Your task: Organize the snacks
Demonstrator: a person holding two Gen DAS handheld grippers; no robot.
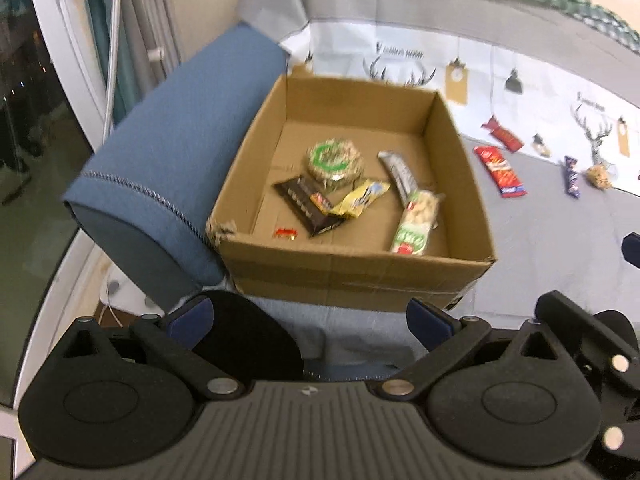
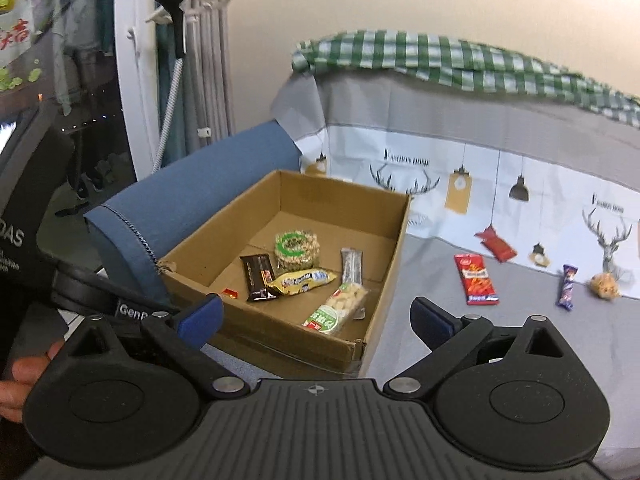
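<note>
Beside the sofa arm (image 2: 192,184), cardboard box (image 2: 384,240) collects snacks; left gripper (image 1: 312,320) and right gripper (image 2: 316,316) both spread, empty; red packet (image 2: 476,280) awaits.

Left gripper (image 1: 310,322): jaws spread wide, nothing between the blue pads, pointing toward 12 o'clock.
Right gripper (image 2: 318,316): jaws spread wide, empty, pointing toward 12 o'clock.
Hand (image 2: 18,380): bare fingers at 9 o'clock.
</note>
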